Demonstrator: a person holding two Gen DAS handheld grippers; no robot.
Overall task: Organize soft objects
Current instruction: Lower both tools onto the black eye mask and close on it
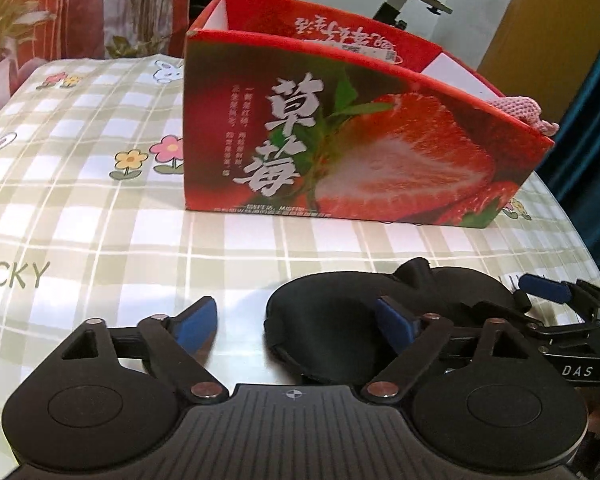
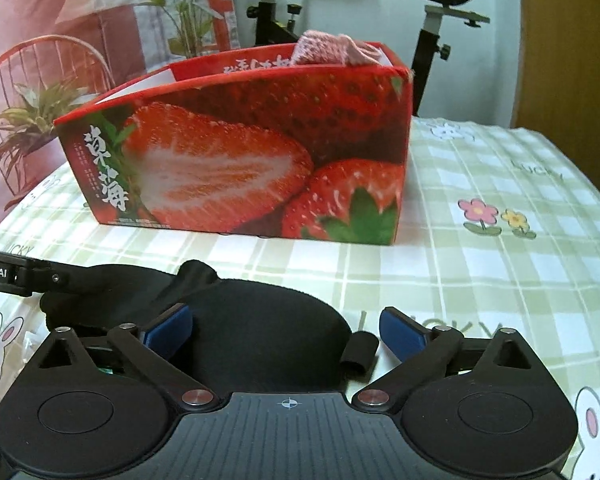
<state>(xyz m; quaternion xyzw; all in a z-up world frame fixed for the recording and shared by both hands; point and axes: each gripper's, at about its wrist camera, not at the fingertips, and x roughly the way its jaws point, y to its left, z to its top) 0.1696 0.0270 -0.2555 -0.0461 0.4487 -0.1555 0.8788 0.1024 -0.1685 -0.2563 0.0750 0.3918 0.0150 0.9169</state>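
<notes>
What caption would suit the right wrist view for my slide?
Open right gripper over a black eye mask before a strawberry box.

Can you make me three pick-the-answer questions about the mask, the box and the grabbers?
1. Where is the black mask?
A in the box
B on the cloth in front of the box
C on the bike

2. What colour is the knitted thing in the box?
A pink
B blue
C yellow

3. How are the left gripper and right gripper?
A both shut
B one shut
C both open

Answers:
1 B, it lies flat on the checked cloth.
2 A, pink knit pokes over the rim.
3 C, blue pads stand wide apart on each.
</notes>
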